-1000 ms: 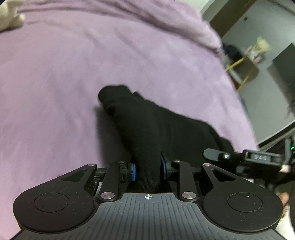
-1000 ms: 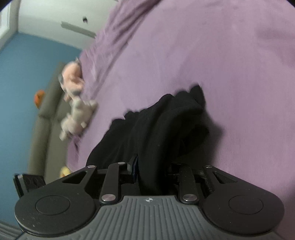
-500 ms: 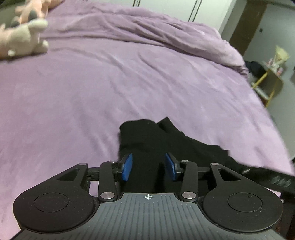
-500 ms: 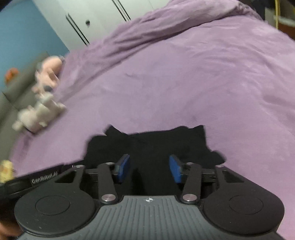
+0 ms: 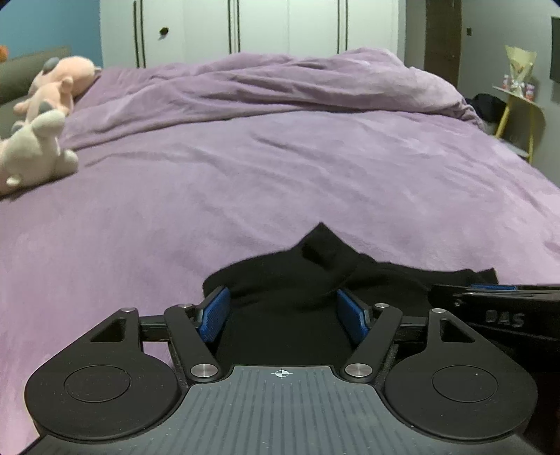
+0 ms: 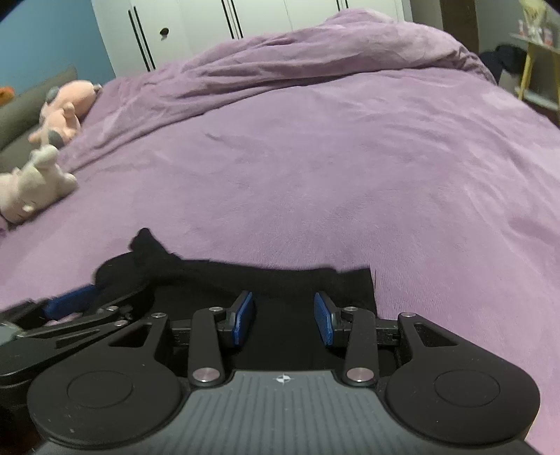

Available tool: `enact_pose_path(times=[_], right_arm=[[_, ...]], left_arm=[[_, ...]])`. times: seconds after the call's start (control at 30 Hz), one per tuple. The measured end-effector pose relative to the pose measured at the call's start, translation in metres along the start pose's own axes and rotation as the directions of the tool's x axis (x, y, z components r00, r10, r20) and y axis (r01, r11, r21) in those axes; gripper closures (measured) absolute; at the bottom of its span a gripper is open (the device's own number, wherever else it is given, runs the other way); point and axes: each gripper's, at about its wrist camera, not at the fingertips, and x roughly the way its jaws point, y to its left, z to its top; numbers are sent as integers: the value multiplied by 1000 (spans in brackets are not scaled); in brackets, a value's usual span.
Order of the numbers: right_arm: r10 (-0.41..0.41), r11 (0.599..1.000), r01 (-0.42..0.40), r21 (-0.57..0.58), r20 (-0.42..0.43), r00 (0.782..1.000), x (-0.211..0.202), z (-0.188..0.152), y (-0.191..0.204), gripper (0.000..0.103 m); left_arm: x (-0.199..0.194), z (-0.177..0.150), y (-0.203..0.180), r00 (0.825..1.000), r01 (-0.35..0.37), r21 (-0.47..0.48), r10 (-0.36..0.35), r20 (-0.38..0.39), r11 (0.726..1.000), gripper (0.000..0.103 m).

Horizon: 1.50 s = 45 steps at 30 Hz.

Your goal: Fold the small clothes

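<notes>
A small black garment (image 5: 297, 280) lies low and spread on the purple bed cover (image 5: 280, 157), one corner poking up at its far edge. My left gripper (image 5: 283, 311) hovers over its left end. Its jaws are opening, and the blue pads stand apart without pressing the cloth between them. My right gripper (image 6: 283, 318) is over the garment's (image 6: 280, 280) right end. Its jaws are closing slightly, but the pads are still apart and off the fabric. The two grippers sit close side by side.
Two plush toys, a cream one (image 5: 35, 154) and a pink one (image 5: 59, 84), lie at the bed's left edge. A bunched duvet (image 5: 315, 84) runs across the far end. A yellow chair (image 5: 521, 115) stands right of the bed. White wardrobe doors (image 5: 245, 24) are behind.
Both grippers released the black garment and spread their jaws. The cloth, held up a second ago, has dropped flat onto the cover. Both views have rolled level and moved lower.
</notes>
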Motion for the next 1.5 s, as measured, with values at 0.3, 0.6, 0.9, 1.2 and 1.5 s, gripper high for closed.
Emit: enact_pose_path(times=[0.3,0.6,0.9,1.2,1.5], right_arm=[[108,990,-102,99,-66,992,-123,-85,-36,39],[324,864,-249,437,-106,940,-117,-105,-65,76],[413,794,-271,543,-157,897,-113,-119,-74,87],[362,816,-248,522,-127,924,-136,-113,-68,68],[300,845,-229,483,-72,951,-152,-103,-70,77]], left_arm=[[-115,-63,53,993,114,-90,-114,4,989,28],[-143,-85,67,961,223,-237,-254,-110,945,24],[-132,-77,80,918,238,-320,-320,-234,917,56],[-157,-77,92,933,132,-304,-222,-283,943,61],[-139,-74,83,915,199,-396,-315,-253,896,55]])
